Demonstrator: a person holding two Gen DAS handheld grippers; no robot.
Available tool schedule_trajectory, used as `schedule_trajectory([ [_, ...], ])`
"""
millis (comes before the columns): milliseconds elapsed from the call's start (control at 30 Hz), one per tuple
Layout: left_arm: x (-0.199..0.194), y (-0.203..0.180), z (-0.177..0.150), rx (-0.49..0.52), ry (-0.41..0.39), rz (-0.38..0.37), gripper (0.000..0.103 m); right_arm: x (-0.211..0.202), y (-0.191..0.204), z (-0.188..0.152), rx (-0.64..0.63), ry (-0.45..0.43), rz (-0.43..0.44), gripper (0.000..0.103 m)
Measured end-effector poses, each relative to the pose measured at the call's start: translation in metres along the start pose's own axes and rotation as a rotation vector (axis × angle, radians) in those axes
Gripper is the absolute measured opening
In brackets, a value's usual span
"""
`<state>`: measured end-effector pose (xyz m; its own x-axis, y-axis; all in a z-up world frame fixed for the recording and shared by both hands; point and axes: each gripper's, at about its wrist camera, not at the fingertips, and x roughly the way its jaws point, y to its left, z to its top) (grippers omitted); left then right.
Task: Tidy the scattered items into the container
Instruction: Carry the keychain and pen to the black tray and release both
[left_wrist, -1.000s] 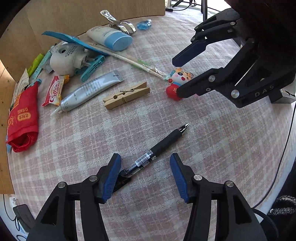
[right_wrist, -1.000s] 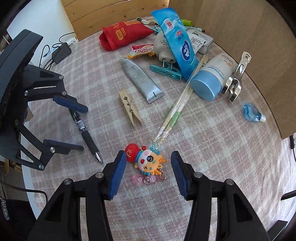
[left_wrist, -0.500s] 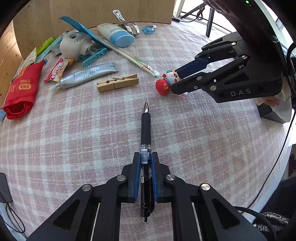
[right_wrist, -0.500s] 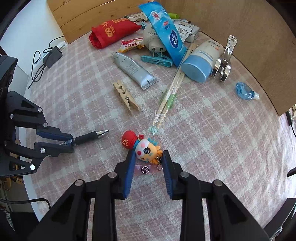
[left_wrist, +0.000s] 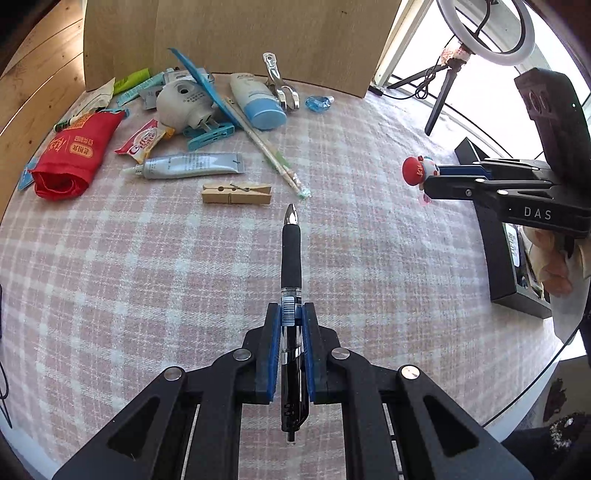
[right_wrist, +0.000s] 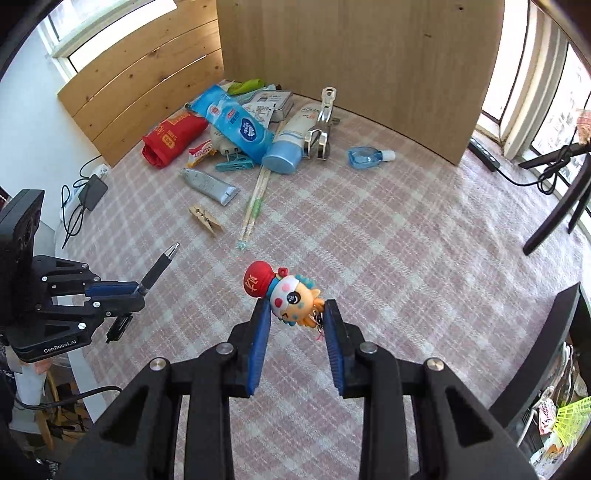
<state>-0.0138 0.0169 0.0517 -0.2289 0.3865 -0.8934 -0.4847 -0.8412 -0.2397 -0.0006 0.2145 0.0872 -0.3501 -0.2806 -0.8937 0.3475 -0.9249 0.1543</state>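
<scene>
My left gripper (left_wrist: 291, 314) is shut on a black pen (left_wrist: 291, 254) and holds it above the pink checked tablecloth, tip pointing away. It also shows in the right wrist view (right_wrist: 122, 291) at the left with the pen (right_wrist: 159, 267). My right gripper (right_wrist: 295, 314) is shut on a cartoon keychain figure (right_wrist: 284, 291) with a red hat, lifted off the table. It shows in the left wrist view (left_wrist: 443, 175) at the right with the figure (left_wrist: 417, 170). A black container (left_wrist: 498, 240) stands at the right table edge.
Scattered at the back: a wooden clothespin (left_wrist: 236, 193), grey tube (left_wrist: 192, 166), chopsticks (left_wrist: 266, 147), red pouch (left_wrist: 74, 151), blue-capped tube (left_wrist: 258, 101), metal clip (left_wrist: 280, 85), small blue bottle (left_wrist: 319, 103), white plug (left_wrist: 184, 107). A wooden board (right_wrist: 362, 66) stands behind.
Both grippers have risen and pulled back from the table, the left with the pen and the right with the keychain figure, which has left the cloth.
</scene>
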Motion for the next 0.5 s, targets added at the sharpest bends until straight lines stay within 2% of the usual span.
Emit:
schedule_trajectory([
  [200, 0.002, -0.064, 0.056, 0.118, -0.027, -0.073, 0.010, -0.063, -0.068, -0.029, 0.149, -0.057, -0.102, 0.028],
  [500, 0.002, -0.202, 0.119, 0.309, -0.076, -0.227, 0.010, -0.150, -0.175, -0.106, 0.403, -0.126, -0.280, 0.029],
])
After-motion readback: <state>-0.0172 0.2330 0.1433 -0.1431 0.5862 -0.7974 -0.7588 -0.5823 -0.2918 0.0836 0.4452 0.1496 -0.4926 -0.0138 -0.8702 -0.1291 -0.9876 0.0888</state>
